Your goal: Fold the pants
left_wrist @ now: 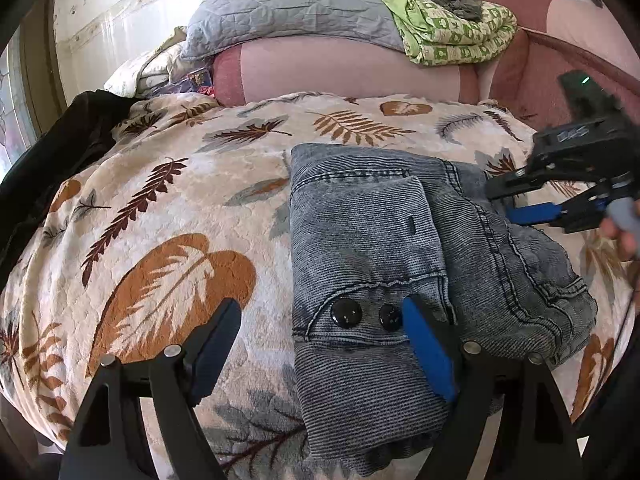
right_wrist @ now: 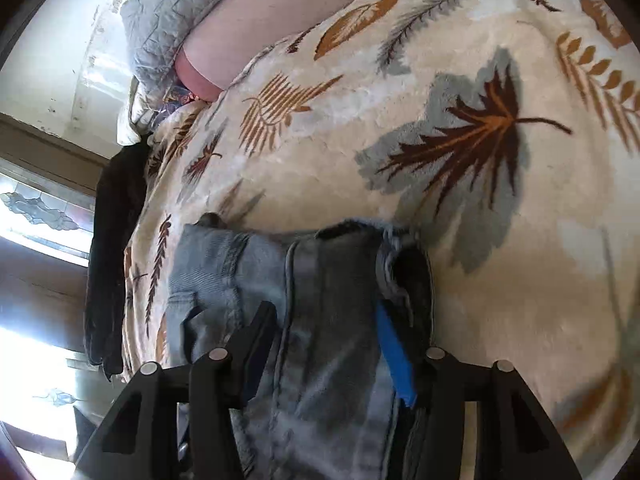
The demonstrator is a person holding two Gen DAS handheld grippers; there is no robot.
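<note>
The grey-blue denim pants (left_wrist: 384, 264) lie folded into a compact bundle on the leaf-print blanket (left_wrist: 168, 208), two black buttons facing up. My left gripper (left_wrist: 320, 320) is open just above the bundle's near edge, its blue-padded finger (left_wrist: 424, 344) over the denim and its other finger (left_wrist: 216, 344) over the blanket. My right gripper (left_wrist: 516, 200) reaches in from the right at the bundle's far right edge. In the right wrist view the pants (right_wrist: 332, 340) lie between its fingers (right_wrist: 392, 344), which stand apart around the fabric; the right gripper (right_wrist: 324, 324) looks open.
A pink bolster (left_wrist: 344, 68) lies behind the blanket, with a grey quilt (left_wrist: 288, 4) and a green patterned blanket (left_wrist: 452, 32) stacked on it. A dark garment (left_wrist: 60, 144) hangs at the bed's left edge. A window (right_wrist: 36, 216) is at the left.
</note>
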